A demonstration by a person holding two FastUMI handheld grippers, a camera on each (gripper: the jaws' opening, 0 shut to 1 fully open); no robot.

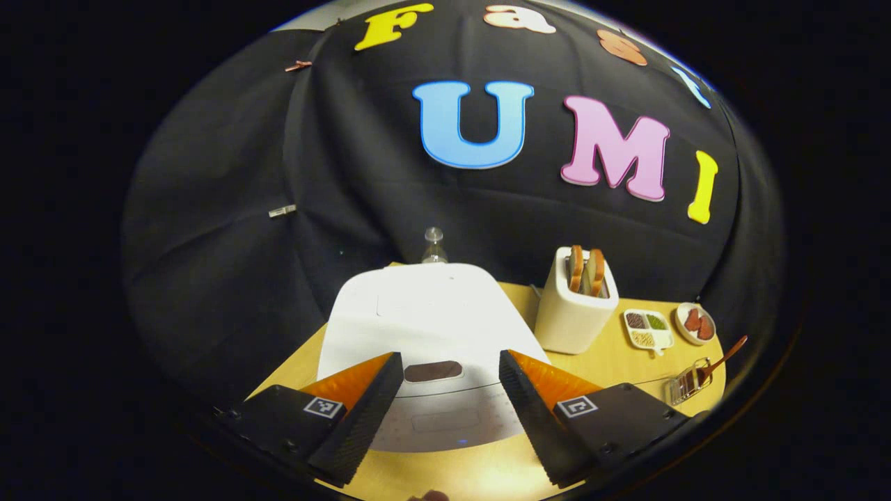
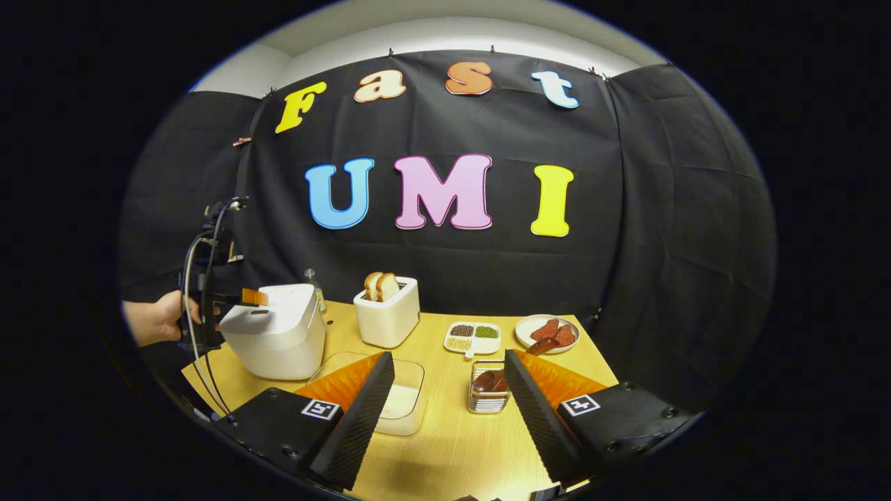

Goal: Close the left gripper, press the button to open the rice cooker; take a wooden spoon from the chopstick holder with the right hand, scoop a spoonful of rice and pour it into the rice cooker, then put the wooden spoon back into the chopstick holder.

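- the rice cooker (image 1: 431, 327) is a white, rounded box with its lid down; a dark oval button (image 1: 432, 371) sits in the front of the lid, above a pale control panel with a small blue light.
- it stands at the table's (image 1: 612, 358) left end, close to the front edge.
- in the left gripper view the left gripper (image 1: 451, 390) hangs over the cooker's front, jaws spread wide, the button showing in the gap between them; nothing is pinched.
- in the right gripper view the right gripper (image 2: 449, 396) hovers above the front edge of the table, jaws spread and empty.
- the chopstick holder (image 2: 487, 390), a small wire rack, stands near the front edge right of middle; the wooden spoon (image 1: 724, 356) leans out of it, handle slanting up.
- a clear container of rice (image 2: 402, 400) lies in front of the cooker, partly behind the right gripper's left finger.
- a white toaster (image 2: 387, 313) with two bread slices stands toward the back edge; a divided dish of grains (image 2: 473, 337) and a plate of reddish pieces (image 2: 546, 330) lie to its right.
- a clear bottle (image 1: 434, 247) stands behind the cooker.
- no brand or label on the cooker can be read; each gripper bears small square markers.
- the right gripper view takes in a hand (image 2: 163, 316) holding the left gripper by the cooker.
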